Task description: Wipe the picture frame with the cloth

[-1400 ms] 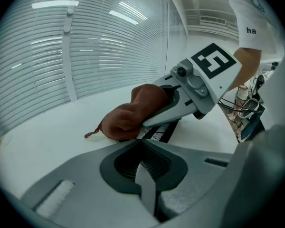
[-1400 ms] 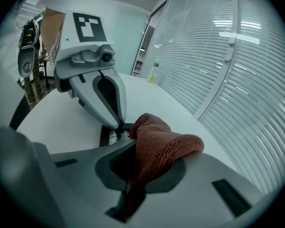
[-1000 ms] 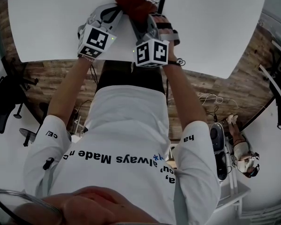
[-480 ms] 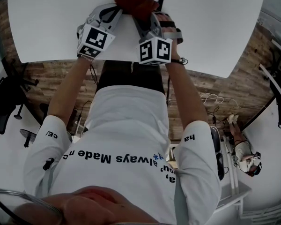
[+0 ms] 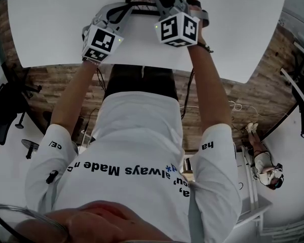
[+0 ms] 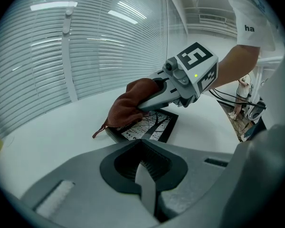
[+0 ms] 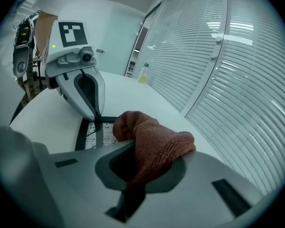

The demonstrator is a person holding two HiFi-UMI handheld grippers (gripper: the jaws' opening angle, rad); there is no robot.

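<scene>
The right gripper (image 6: 143, 103) is clenched on the rust-brown cloth (image 7: 154, 144), pressing it onto one end of the black picture frame (image 6: 154, 127) lying flat on the white table (image 5: 233, 29), while the left gripper (image 7: 92, 114), jaws together and empty, rests its tip at the frame's edge

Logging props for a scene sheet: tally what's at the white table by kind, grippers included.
Picture frame: 1
Cloth: 1
Bottle: 1
Grippers: 2, the left gripper and the right gripper
Total: 5
</scene>
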